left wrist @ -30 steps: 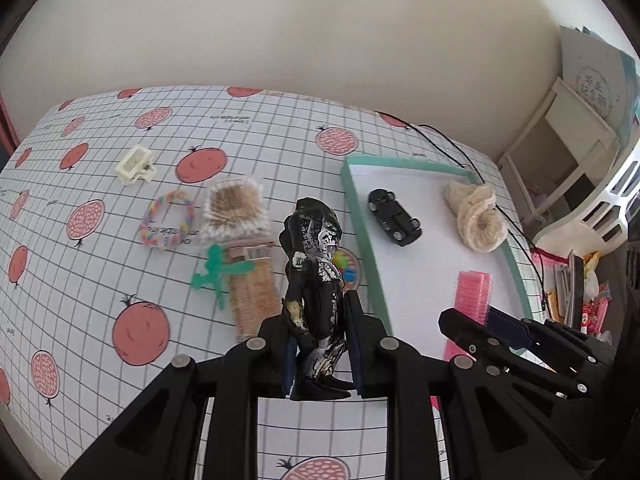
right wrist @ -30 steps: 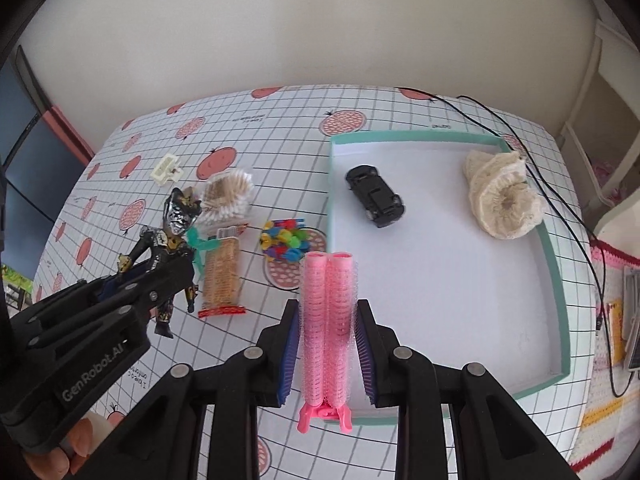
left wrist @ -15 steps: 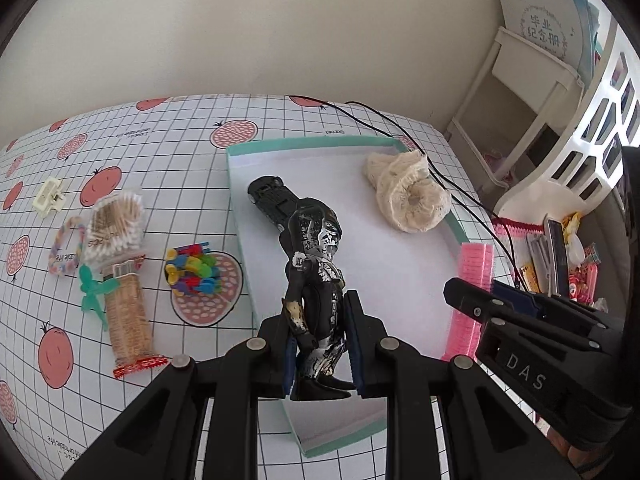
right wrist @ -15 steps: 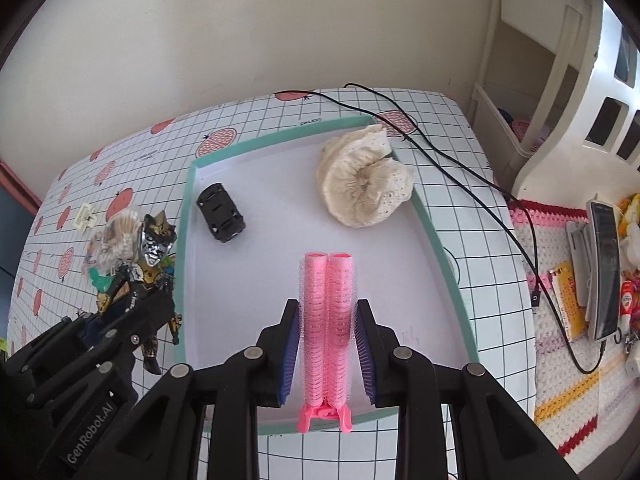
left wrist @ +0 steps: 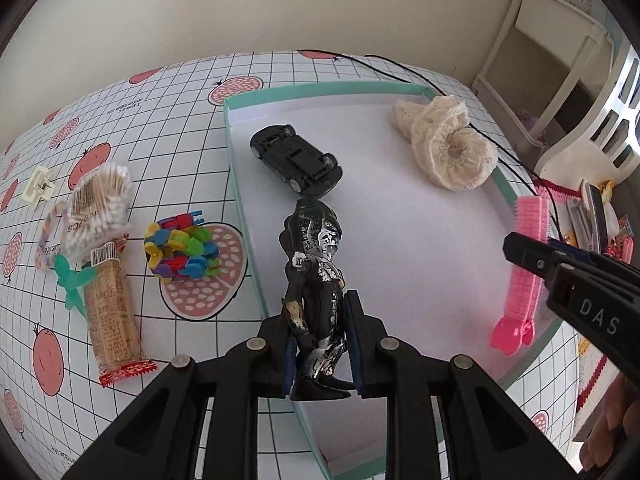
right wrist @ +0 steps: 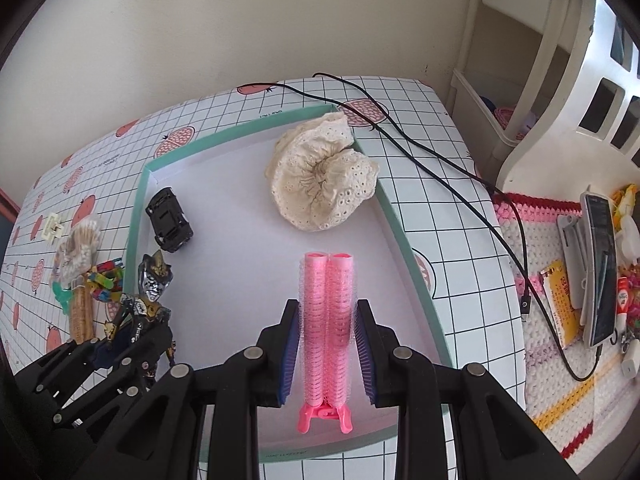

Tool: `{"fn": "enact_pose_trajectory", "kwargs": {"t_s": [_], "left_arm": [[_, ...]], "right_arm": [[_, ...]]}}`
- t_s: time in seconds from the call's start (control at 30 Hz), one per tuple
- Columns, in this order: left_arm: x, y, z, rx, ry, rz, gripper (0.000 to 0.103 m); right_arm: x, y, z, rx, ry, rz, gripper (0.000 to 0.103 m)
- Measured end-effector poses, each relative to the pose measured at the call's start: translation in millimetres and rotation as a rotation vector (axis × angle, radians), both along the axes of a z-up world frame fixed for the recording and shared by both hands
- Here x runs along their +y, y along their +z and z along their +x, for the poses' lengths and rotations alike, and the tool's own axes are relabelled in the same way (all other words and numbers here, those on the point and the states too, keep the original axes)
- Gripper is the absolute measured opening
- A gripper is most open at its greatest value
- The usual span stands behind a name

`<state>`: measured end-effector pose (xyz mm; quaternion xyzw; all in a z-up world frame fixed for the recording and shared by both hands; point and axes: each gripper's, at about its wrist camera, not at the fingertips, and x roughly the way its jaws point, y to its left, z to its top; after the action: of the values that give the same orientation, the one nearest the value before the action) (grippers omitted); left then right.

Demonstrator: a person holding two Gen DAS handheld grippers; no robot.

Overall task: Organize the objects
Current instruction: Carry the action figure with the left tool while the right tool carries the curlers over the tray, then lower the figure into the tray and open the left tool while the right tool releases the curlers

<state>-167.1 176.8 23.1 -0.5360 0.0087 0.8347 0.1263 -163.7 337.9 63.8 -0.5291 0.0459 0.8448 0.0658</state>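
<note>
Black-and-silver toy figure (left wrist: 316,280): clamped upright by the legs between the blue pads of the left tool (left wrist: 320,344), head pointing away from the tool, held above the near left part of the tray (left wrist: 236,184).

Pink hair-roller clip (right wrist: 327,320): two rollers side by side, gripped between the pads of the right tool (right wrist: 328,344), clip end nearest the tool, held over the near middle of the tray.

Tray: shallow, white floor, teal rim, lying on the worktop (left wrist: 168,92) ahead of both tools.

Black toy car (left wrist: 296,164): in the tray, just beyond the figure's head, lying on its roof with wheels up.

Cream lace cloth (right wrist: 320,184): bunched in the tray's far right part, ahead of the right tool, touching the rim there.

To the left of the left tool, on the worktop outside the tray:
- heap of coloured plastic pieces (left wrist: 180,248), just beside the rim;
- long snack packet with red end (left wrist: 112,312);
- bag of cotton swabs (left wrist: 98,208), beyond the packet;
- green plastic figure (left wrist: 72,284), touching the packet;
- pastel bracelet (left wrist: 46,236), partly under the bag;
- cream hair claw (left wrist: 38,188), furthest out.

Black cable (right wrist: 440,176): crosses the worktop right of the tray.
</note>
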Motion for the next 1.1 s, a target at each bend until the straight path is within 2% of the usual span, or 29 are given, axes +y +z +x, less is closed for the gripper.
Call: {"fn": "enact_pose_trajectory", "kwargs": {"t_s": [0.47,0.93,0.97,1.07,1.1], "left_arm": [[-25.3,4.5,-5.8,0.02,0.067,-0.006,0.023],[-21.1,5.3,-8.3,0.011,0.049,0.0,0.023],[-21.1,5.4,-8.9,0.008,0.047,0.001,0.026],[-20.2,8.2,-10.4,0.002,0.04,0.024,0.042],[-20.1,9.6,-10.8,-0.001,0.04,0.03,0.044]], "right_arm": [[-0.2,-6.9,-6.5,-0.009,0.0,0.003,0.029],[-2.9,-16.1,-12.8,-0.012,0.008,0.029,0.03],[-2.5,-15.2,-12.6,-0.009,0.008,0.03,0.03],[-1.0,-13.0,-12.1,-0.005,0.008,0.022,0.031],[-0.9,-12.0,-11.9,-0.003,0.01,0.018,0.032]]}}
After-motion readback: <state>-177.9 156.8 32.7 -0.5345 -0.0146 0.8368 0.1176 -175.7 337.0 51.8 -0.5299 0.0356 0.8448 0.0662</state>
